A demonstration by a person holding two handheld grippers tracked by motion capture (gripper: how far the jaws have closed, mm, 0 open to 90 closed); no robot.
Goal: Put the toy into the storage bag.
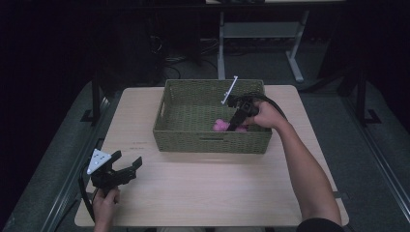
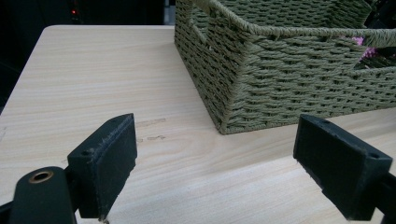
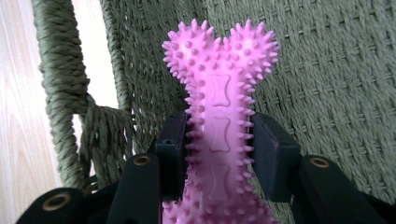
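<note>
Pink and studded with soft spikes, the bone-shaped chew toy (image 3: pixel 219 135) sits closest to the right gripper's camera, pinched at its narrow waist between the two black fingers (image 3: pixel 170 154) of the right gripper (image 3: pixel 218 149). Those fingers are closed firmly onto the toy's shaft, with the knobbed head pointing to twelve o'clock in that view and the woven wall of the basket (image 3: pixel 327 70) just behind it.

From the high view, the left gripper (image 1: pixel 126 163) rests over the worktop (image 1: pixel 203 193) at about eight o'clock, well apart from the basket (image 1: pixel 212 142). Its fingers (image 2: pixel 105 163) stand wide open with nothing between them. Farther up, near the centre at about one o'clock, the right gripper (image 1: pixel 238 121) reaches down inside the green woven basket, and the toy (image 1: pixel 221 125) shows against the basket floor, close to the near wall.

My judgement of the risks: the grip bears on flexible spikes rather than on solid material, so the toy could twist or squirm out if the hand swings quickly. The toy's head lies close to the woven wall and rope rim (image 3: pixel 60 93), so a lift that drifts sideways could snag the spikes in the weave and tug the light basket across the worktop, with the left gripper too far off to steady it.
</note>
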